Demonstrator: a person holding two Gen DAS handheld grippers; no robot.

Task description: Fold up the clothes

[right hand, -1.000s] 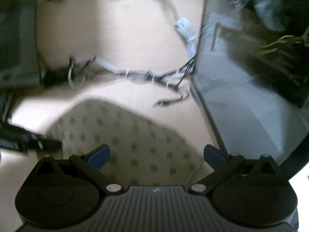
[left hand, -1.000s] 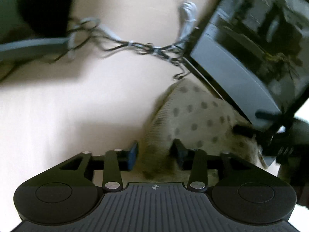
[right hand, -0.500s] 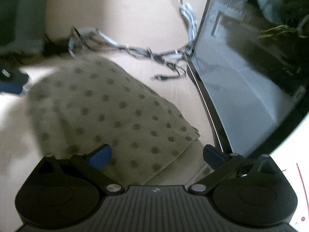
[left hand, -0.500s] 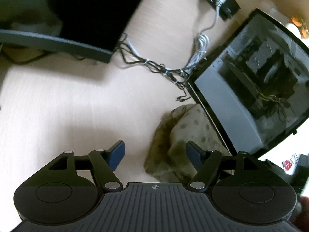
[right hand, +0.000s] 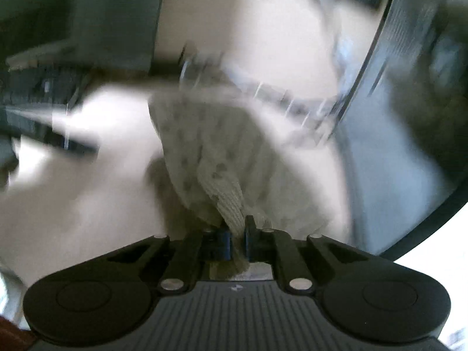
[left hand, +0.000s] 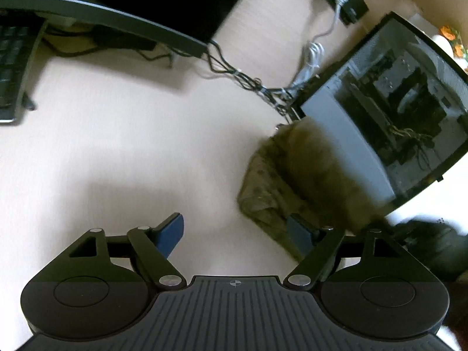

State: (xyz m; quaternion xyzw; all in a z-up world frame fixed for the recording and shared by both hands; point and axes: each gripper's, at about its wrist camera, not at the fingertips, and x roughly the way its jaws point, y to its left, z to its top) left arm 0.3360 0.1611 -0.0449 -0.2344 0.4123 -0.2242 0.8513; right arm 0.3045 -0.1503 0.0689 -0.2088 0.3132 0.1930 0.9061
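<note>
- Spotted beige garment bunched and lifted off the pale desk, hanging just beside the glass-sided PC case.
- Ribbed hem of garment pinched in right claw; jaws just closed hard onto it, pressed together with only fabric between. Rest of cloth drapes away from the claw toward the desk.
- Right wrist view heavily motion-blurred; fine detail of the folds not readable.
- Left claw spread wide, jaws just been opening, nothing between them. Right-hand blue pad sits over the lower edge of the garment in the left wrist view; contact cannot be told. Left-hand pad over bare desk.
- Garment in left wrist view: crumpled, dark in shadow, right side against the PC case.
- Cable bundle runs across desk from monitor base to PC case corner.
- Keyboard at far left edge of desk.
</note>
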